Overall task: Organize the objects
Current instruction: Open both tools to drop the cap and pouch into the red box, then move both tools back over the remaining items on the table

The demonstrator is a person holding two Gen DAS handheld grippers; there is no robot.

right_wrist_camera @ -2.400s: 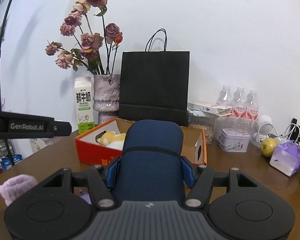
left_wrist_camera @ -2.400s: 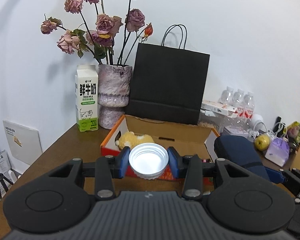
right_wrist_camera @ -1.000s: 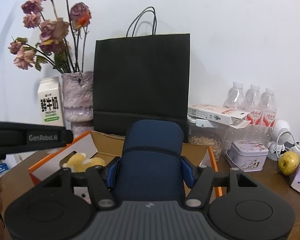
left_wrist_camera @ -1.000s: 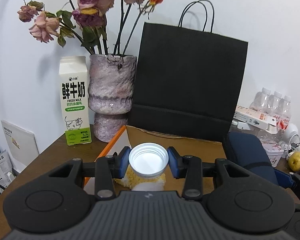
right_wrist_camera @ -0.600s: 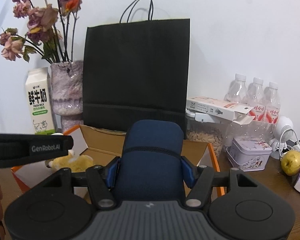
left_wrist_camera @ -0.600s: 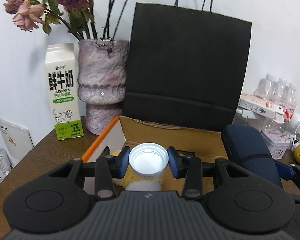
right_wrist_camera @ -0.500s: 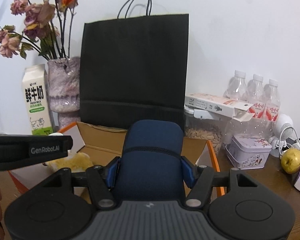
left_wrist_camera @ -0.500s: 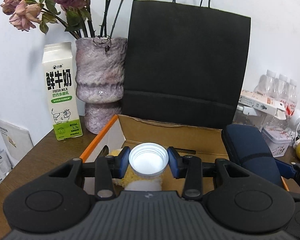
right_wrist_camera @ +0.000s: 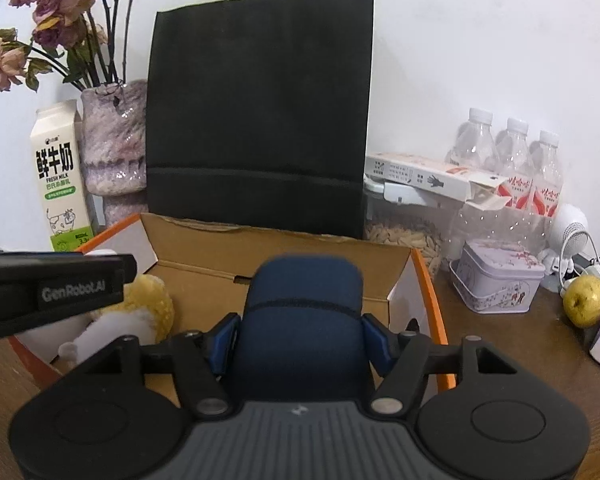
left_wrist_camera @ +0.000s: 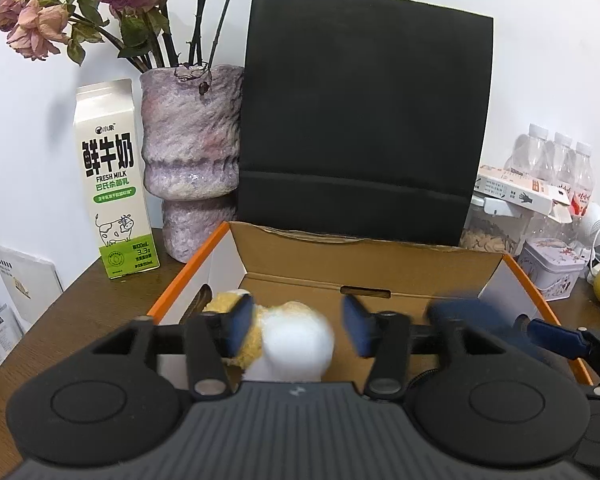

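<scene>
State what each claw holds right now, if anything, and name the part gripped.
The left claw is open and holds nothing. The right claw is shut on the navy case, gripping its two sides near the end closest to the camera.

A blurred white object (left_wrist_camera: 296, 340) partly hides the plush toy (left_wrist_camera: 224, 304) behind it

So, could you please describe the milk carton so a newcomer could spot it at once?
Find the tall black paper bag against the wall; left of it stands a mottled purple vase. The milk carton is just left of that vase: white, green-based, with a cartoon cow.

Black hand-held gripper (right_wrist_camera: 300, 338), blue pads (right_wrist_camera: 374, 340)
</scene>
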